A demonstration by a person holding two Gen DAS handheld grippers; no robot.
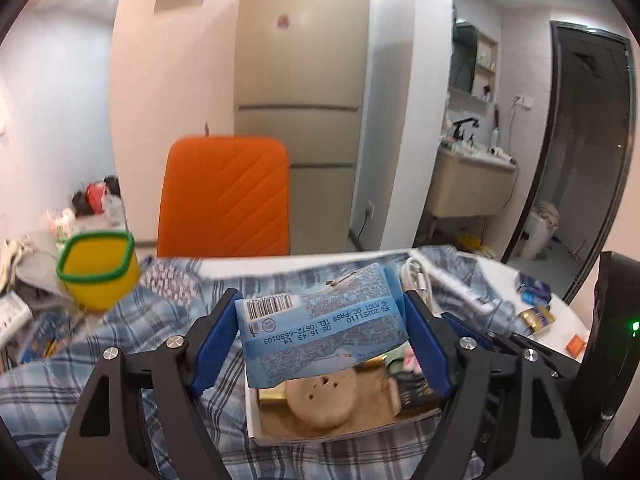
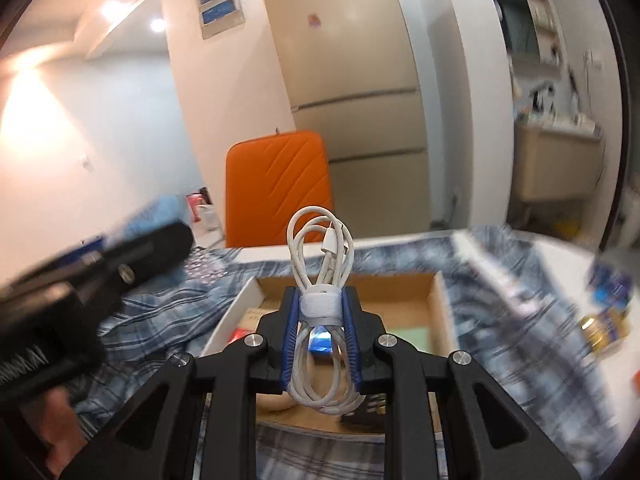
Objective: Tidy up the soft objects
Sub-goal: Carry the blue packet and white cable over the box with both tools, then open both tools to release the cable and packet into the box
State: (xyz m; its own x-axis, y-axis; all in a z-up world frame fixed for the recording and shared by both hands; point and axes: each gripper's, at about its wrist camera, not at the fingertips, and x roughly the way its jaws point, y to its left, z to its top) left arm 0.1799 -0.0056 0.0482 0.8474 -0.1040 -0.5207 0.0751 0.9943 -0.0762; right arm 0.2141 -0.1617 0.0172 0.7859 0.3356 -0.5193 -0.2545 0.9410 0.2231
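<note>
An orange chair back [image 1: 224,196] stands just behind the table's far edge. A tall beige fridge [image 1: 304,80] rises behind the chair, to its right. Further right of the chair, a washbasin cabinet [image 1: 468,188] sits against the wall. A yellow, green-rimmed cup [image 1: 98,270] stands left of the chair, nearer the camera.

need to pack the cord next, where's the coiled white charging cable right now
In the right wrist view, the coiled white charging cable is clamped upright in the right gripper, held above the open cardboard box on the blue plaid cloth.
</note>
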